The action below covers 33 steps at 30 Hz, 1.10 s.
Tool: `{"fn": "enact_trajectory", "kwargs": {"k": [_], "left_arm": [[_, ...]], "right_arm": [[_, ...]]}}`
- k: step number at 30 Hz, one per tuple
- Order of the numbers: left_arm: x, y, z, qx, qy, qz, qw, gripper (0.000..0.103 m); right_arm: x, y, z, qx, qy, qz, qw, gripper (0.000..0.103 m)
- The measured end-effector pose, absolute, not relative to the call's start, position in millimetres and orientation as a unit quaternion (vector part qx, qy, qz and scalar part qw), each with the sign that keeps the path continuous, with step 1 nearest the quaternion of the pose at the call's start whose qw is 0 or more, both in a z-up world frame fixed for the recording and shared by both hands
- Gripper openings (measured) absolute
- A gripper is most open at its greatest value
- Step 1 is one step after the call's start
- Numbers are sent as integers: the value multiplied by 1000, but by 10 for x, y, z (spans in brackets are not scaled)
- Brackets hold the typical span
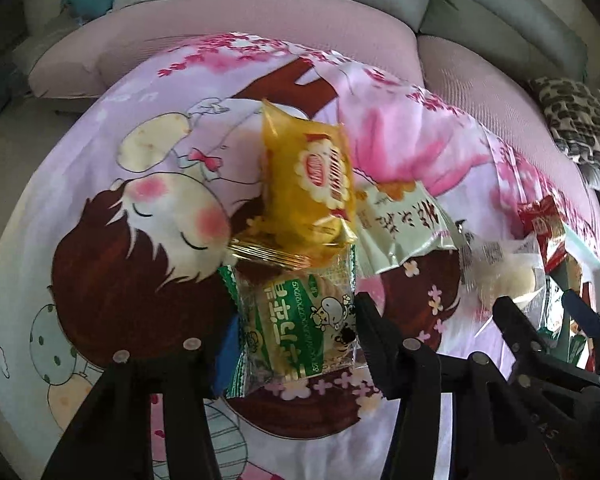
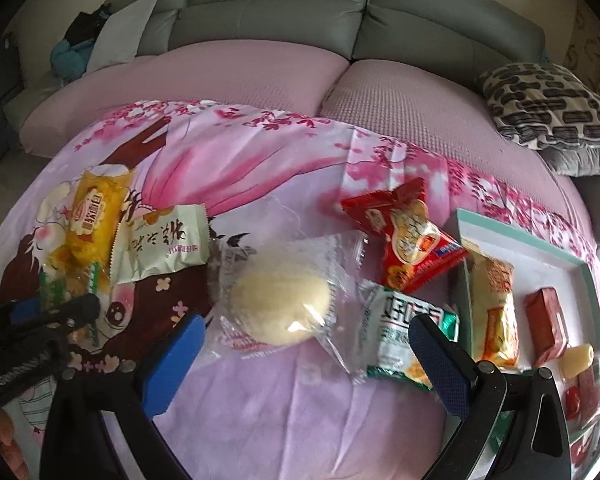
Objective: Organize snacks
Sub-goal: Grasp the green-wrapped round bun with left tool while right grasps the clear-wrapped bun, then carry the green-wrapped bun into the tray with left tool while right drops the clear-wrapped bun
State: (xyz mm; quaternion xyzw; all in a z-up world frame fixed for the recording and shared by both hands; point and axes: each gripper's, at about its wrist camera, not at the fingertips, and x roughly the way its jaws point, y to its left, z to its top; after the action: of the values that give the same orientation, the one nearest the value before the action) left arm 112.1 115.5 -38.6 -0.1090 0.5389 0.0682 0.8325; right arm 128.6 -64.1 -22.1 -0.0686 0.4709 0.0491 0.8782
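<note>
Well, left wrist view first: left gripper w/ jaws spread either side of a green cracker pack lying on the cartoon-print cloth; can't tell if the pads touch it. Yellow bread pack overlaps its far edge, pale-green pastry pack just right of that.

Right wrist view: right gripper w/ jaws wide apart, gripping nothing, above a clear-wrapped bun. Green-white snack pack at the right finger, red pack farther off. White tray far right holds several snacks. Grey sofa behind.
</note>
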Motion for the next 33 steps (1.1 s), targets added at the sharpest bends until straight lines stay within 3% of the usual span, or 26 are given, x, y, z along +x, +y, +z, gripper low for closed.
{"fn": "enact_trajectory", "kwargs": {"k": [14, 17, 25, 33], "left_arm": [[1120, 1226, -385, -123, 537, 71, 832, 55], [1115, 1233, -373, -122, 536, 72, 832, 55], [1095, 1236, -337, -121, 532, 78, 834, 55], [1074, 1222, -258, -115, 524, 78, 840, 55]], "right_arm": [[1429, -404, -463, -115, 494, 41, 861, 102], [1417, -414, -443, -111, 493, 37, 862, 88], [1391, -472, -400, -98, 492, 35, 864, 67], [1315, -558, -291, -67, 490, 45, 868, 64]]}}
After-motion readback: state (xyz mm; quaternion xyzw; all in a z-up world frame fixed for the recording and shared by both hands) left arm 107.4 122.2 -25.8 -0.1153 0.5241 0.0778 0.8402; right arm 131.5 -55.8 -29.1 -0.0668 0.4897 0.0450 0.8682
